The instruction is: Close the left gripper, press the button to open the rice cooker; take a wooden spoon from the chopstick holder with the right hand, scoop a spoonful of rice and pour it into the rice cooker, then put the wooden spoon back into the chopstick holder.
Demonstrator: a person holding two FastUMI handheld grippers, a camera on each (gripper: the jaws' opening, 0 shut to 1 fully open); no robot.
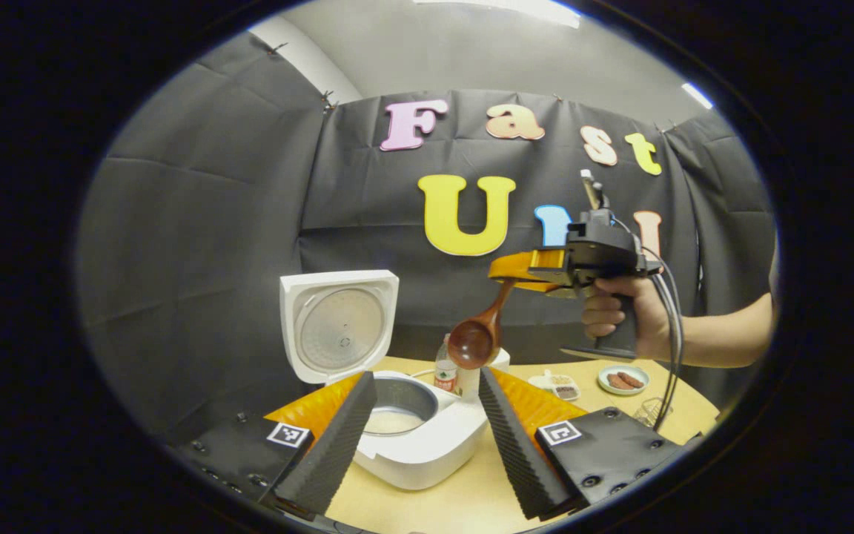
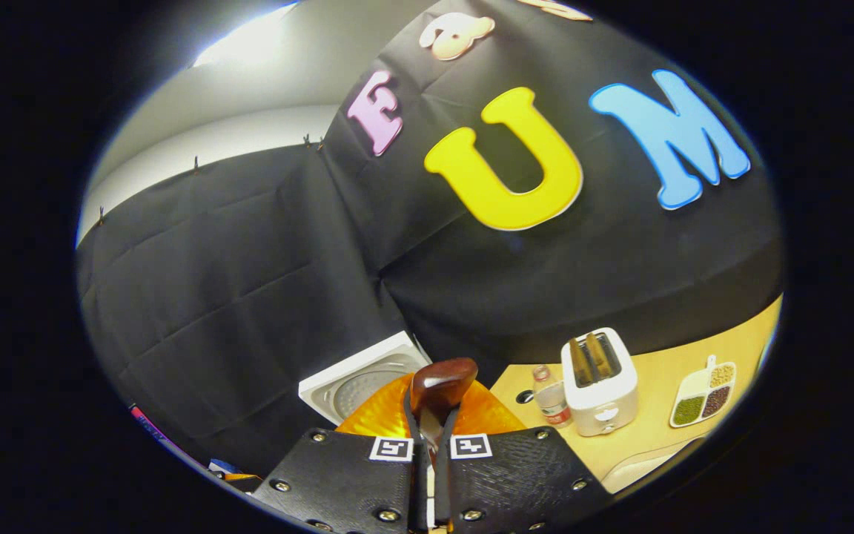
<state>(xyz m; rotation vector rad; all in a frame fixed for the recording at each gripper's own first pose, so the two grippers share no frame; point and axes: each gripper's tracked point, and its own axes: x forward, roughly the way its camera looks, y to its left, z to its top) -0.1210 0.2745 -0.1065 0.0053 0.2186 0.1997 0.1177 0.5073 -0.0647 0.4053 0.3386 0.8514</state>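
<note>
Gripping wooden spoon (image 1: 480, 330) in right hand-held gripper (image 1: 520, 273), bowl down over rice cooker (image 1: 412, 437), left hand-held gripper (image 1: 427, 430) spread.

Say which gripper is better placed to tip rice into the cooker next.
Right: the right gripper is shut on the spoon, which hangs above the open cooker.

The rice cooker (image 1: 419, 437) sits on the bench (image 1: 464, 497) with its lid (image 1: 339, 325) standing up at its back. Just behind the cooker stands a bottle (image 1: 445, 368); off to the cooker's right lie a divided tray (image 1: 557, 386) and a small dish (image 1: 623, 379). The wooden spoon (image 1: 477, 337) hangs above the cooker's back right corner, held in the right tongs (image 1: 520, 271).
</note>
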